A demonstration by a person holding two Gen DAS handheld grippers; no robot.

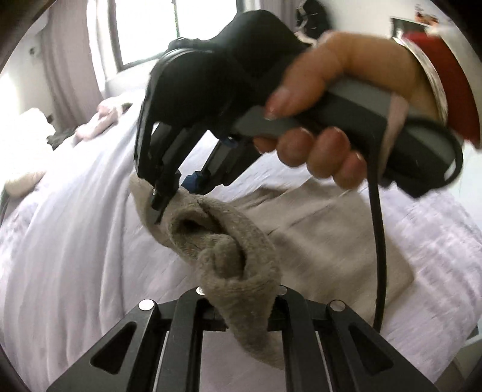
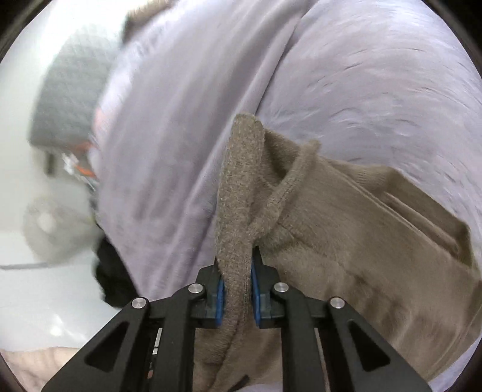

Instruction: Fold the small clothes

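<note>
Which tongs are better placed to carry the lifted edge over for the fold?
Probably the right tongs: shut on the beige fleece garment at its hem edge, above the lavender bedsheet. The left tongs pinch a bunched part.

One taupe garment (image 1: pixel 325 241) spread on one lavender-covered bed (image 1: pixel 75 241) — a single rolled edge of it lifted. Two grippers: left gripper (image 1: pixel 241 304), right gripper (image 1: pixel 168 193). One hand (image 1: pixel 331 120) above the garment. Beyond it, one pink clothes heap (image 1: pixel 99 120) — one window (image 1: pixel 180 27) behind.
</note>
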